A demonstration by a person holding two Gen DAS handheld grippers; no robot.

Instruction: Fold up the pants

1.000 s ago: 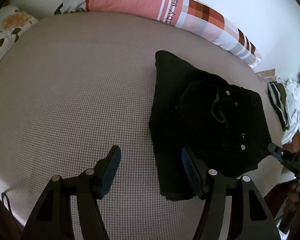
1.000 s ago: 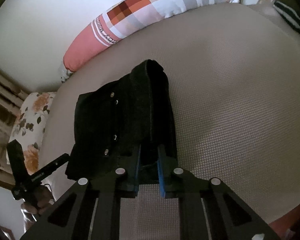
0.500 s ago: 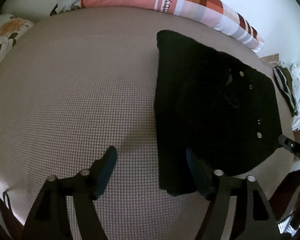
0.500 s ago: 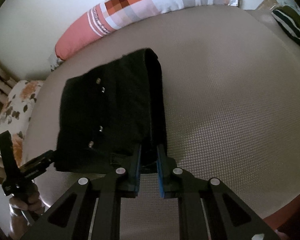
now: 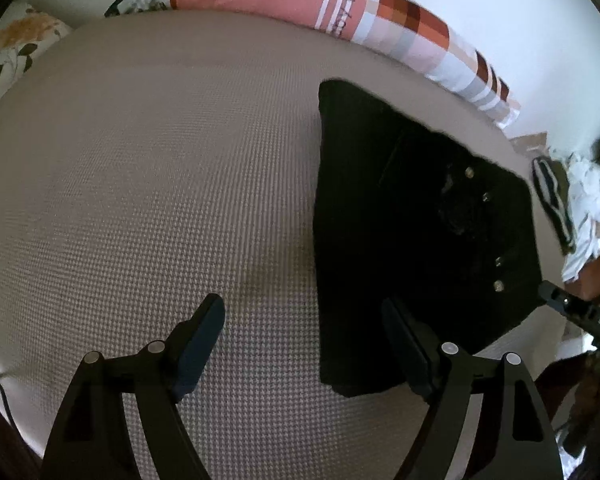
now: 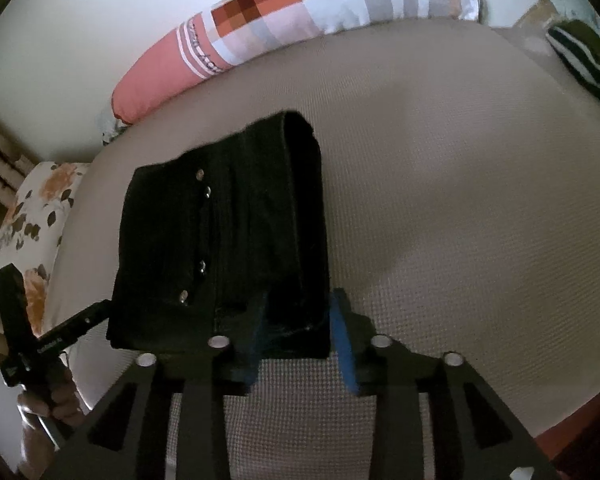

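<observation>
Pants (image 6: 236,248) lie folded on the bed (image 6: 460,200).

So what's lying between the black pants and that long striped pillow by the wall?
Nothing: in both views only bare bedcover separates the pants from the pillow.

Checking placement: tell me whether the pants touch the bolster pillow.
Apart: the right wrist view shows bare bed sheet between the pants and the bolster pillow.

A bed (image 5: 148,184) with a beige textured cover stands against a plain white wall (image 6: 80,40), with a long pink-and-checked bolster (image 5: 340,24) along the wall, a floral pillow (image 6: 32,224) at one corner, and heaped clothes (image 5: 580,208) beside it.
</observation>
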